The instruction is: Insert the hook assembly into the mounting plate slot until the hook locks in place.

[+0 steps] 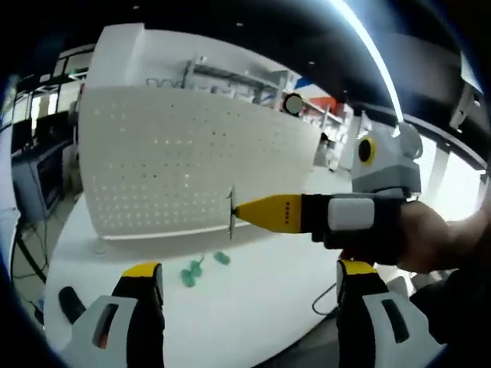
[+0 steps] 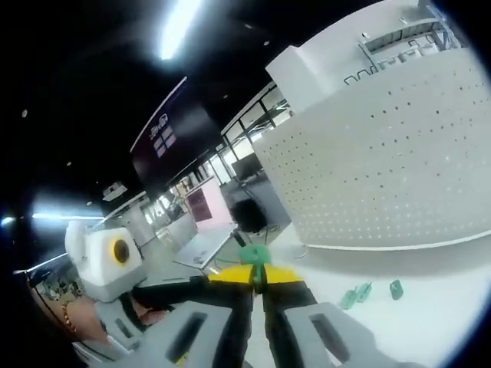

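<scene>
The white perforated mounting plate stands upright on the white table. My right gripper comes in from the right of the left gripper view, its yellow tips shut on the hook assembly, a thin metal piece held just in front of the plate's lower edge. In the right gripper view the same gripper is shut on the assembly's green part, with the plate to the right. My left gripper hangs open over the table, holding nothing.
Small green pieces lie loose on the table below the plate, and they show again in the right gripper view. A black object sits at the table's left edge. A cable hangs off the near right edge. A person's hand holds the right gripper.
</scene>
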The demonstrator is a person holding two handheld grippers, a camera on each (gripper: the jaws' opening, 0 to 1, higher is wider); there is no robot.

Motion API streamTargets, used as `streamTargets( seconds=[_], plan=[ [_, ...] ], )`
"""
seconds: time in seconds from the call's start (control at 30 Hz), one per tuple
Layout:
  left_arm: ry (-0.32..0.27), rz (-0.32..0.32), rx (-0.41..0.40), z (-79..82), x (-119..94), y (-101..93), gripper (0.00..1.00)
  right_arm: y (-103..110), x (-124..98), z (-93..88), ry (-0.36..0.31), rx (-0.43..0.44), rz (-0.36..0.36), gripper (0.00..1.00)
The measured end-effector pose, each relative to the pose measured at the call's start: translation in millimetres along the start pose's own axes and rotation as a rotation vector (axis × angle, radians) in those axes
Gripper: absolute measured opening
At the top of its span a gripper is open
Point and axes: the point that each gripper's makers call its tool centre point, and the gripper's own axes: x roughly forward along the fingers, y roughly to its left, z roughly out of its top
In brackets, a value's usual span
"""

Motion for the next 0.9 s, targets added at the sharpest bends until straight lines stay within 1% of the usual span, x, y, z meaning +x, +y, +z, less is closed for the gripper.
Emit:
streamTargets(
  seconds=[0.1,0.17,0.23,0.33,0.53,0.67,0.77,0.8,0.83,0.9],
  plan=[
    [-0.005,-0.002,0.006,1.3,-1,1.5,0.98,-10,4,9.4,-0.011,-0.05,-0.035,0.0],
    [-0.011,-0.004,0.01,3.0,-1,1.6,0.99,-15,6,14.2,-0.019,-0.056,-0.048,0.0],
    [-0.014,-0.005,0.012,4.1,-1,1.7,1.0,-26,7,22.2,-0.034,-0.067,-0.084,0.0],
    [-0.018,-0.002,0.017,5.5,-1,2.8,1.0,-39,9,29.7,-0.05,-0.071,-0.121,0.0],
    [-0.003,0.014,0.04,3.6,-2,8.2,1.0,-61,12,46.1,-0.093,-0.07,-0.189,0.0],
    [0.007,0.018,0.029,1.8,-4,14.6,1.0,-79,16,58.1,-0.118,-0.074,-0.233,0.0],
    [0.007,0.02,0.022,2.7,-6,17.1,0.99,-96,18,75.2,-0.161,-0.073,-0.291,0.0],
    [-0.006,0.025,0.018,6.0,-7,18.9,0.99,-100,17,83.2,-0.185,-0.088,-0.315,0.0],
    [-0.013,0.03,0.018,7.9,-7,20.4,0.99,-106,17,93.0,-0.209,-0.124,-0.346,0.0],
    [-0.018,0.04,0.027,10.9,-6,24.7,1.0,-116,19,104.3,-0.223,-0.165,-0.392,0.0]
  ],
)
